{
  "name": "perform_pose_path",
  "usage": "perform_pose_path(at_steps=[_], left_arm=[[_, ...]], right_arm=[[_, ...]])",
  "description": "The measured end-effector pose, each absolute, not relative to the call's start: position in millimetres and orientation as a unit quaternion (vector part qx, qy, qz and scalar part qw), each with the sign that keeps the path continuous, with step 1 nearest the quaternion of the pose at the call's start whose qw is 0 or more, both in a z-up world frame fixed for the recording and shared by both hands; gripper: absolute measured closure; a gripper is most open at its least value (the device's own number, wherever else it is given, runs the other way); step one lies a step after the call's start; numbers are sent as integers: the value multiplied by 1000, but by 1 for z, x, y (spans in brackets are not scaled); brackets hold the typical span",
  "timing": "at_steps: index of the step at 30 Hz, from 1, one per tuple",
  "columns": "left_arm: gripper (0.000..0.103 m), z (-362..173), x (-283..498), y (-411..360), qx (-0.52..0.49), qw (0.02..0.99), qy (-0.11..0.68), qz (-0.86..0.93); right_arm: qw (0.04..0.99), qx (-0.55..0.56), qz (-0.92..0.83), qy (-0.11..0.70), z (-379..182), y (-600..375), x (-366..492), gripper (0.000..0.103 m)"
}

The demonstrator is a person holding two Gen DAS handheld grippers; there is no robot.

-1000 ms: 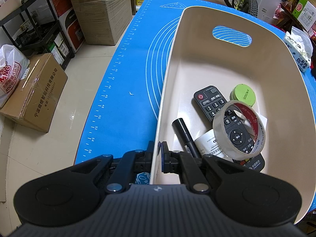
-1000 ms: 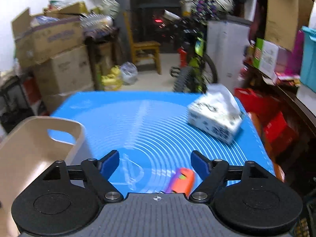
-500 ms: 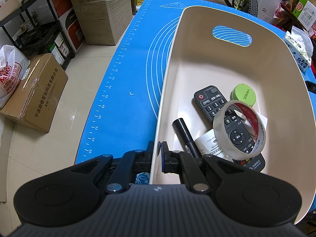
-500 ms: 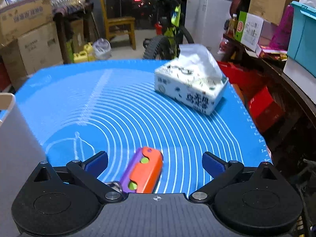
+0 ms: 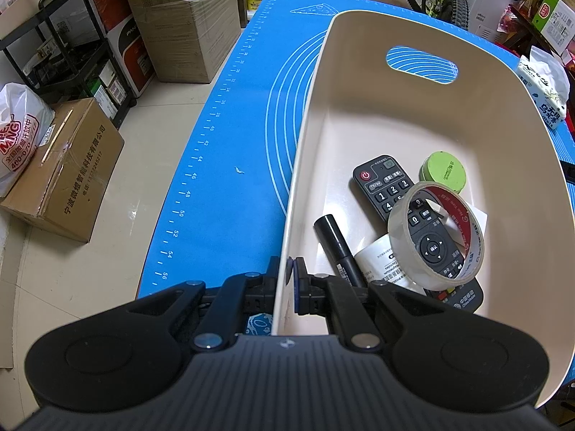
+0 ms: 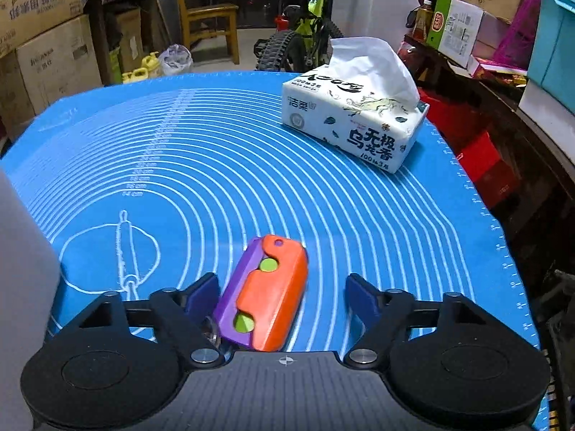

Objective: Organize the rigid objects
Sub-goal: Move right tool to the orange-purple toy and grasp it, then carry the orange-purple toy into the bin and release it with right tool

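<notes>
Through the left wrist camera I see my left gripper (image 5: 289, 280) with its jaws clamped on the near wall of the beige bin (image 5: 359, 107), one finger outside and one inside. The bin sits on the blue mat (image 5: 244, 136) that covers the bench. Inside it lie a black remote (image 5: 388, 186), a clear tape roll (image 5: 436, 237) propped upright on top of the remote, a green round tin (image 5: 444, 172) at the remote's far right, a black marker (image 5: 337, 248) close to the clamped wall, and a white paper slip (image 5: 381, 262) under the tape. A tissue pack (image 5: 546, 97) shows beyond the bin's right rim. Cardboard boxes (image 5: 68, 168) stand on the floor to the left.

Through the right wrist camera my right gripper (image 6: 284, 294) has its jaws wide apart, low over the mat (image 6: 215, 151). The orange and purple toy (image 6: 269, 291) lies flat on the mat between them, nearer the left finger (image 6: 203, 292) and apart from the right one. I cannot tell whether the left finger touches it. The tissue pack (image 6: 355, 122) sits well beyond, toward the far right of the mat. A pale blur of the bin (image 6: 21, 251) fills the left edge.
</notes>
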State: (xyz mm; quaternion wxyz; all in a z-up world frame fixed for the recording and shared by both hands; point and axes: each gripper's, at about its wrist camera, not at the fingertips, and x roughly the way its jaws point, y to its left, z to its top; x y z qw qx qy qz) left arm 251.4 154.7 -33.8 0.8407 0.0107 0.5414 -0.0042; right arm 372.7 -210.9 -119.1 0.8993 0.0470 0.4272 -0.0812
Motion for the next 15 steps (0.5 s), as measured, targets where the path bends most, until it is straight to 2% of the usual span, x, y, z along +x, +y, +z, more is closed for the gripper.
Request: perform_pose_path(at_steps=[1,2,3,8,15], left_arm=[[95,-34,251,155,11,841,541,-4],[95,-34,251,155,11,841,542,-4],[95,-34,251,155,11,841,542,-4],[95,-34,252,153,11,841,542,-4],[95,-34,252,154,11,841,542,-3]], right_arm=[[900,47,-75,426,-118,-210,372,34],[901,45,-67,426,-117,-208,372,45],[901,37,-68,427,-116,-205,373,48],[908,36,-70,412,-109,-204,367,54],[918,46,-78,387,-95,-212,351,55]])
